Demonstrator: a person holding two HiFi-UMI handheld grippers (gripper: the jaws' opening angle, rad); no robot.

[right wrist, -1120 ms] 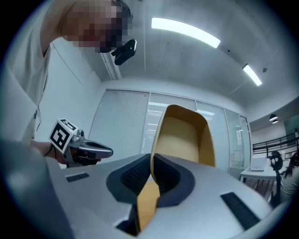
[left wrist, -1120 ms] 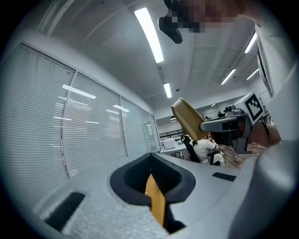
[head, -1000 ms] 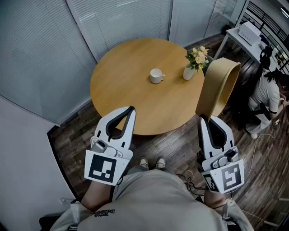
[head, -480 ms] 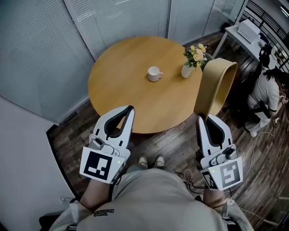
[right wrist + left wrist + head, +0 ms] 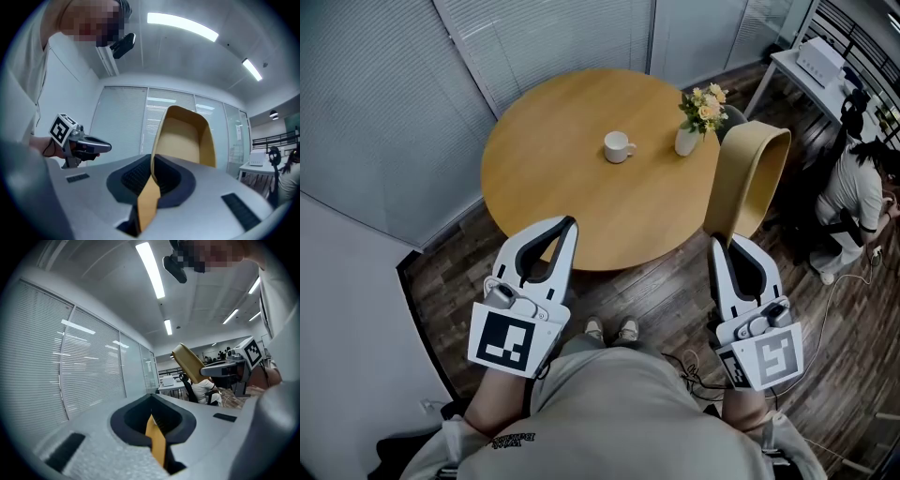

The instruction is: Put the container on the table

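Note:
The container (image 5: 750,178) is a tall tan oval bin, open side facing left, held upright in the air off the table's right edge. My right gripper (image 5: 727,244) is shut on its lower rim; in the right gripper view the container (image 5: 185,136) rises straight out of the closed jaws (image 5: 152,173). My left gripper (image 5: 567,225) hangs over the near edge of the round wooden table (image 5: 581,206), jaws together with nothing in them. In the left gripper view (image 5: 152,416) only a thin yellow strip shows in the slit, and the container (image 5: 190,364) stands to the right.
A white cup (image 5: 617,146) stands near the table's middle and a white vase of flowers (image 5: 686,141) at its right side. Blinds and glass walls close the far side. A person (image 5: 853,197) sits at the right, beside a white desk (image 5: 806,70). Dark wooden floor surrounds the table.
The table, cup and vase have slid slightly up and left in the head view. Both grippers hold nearly the same pose, the container still in the right one.

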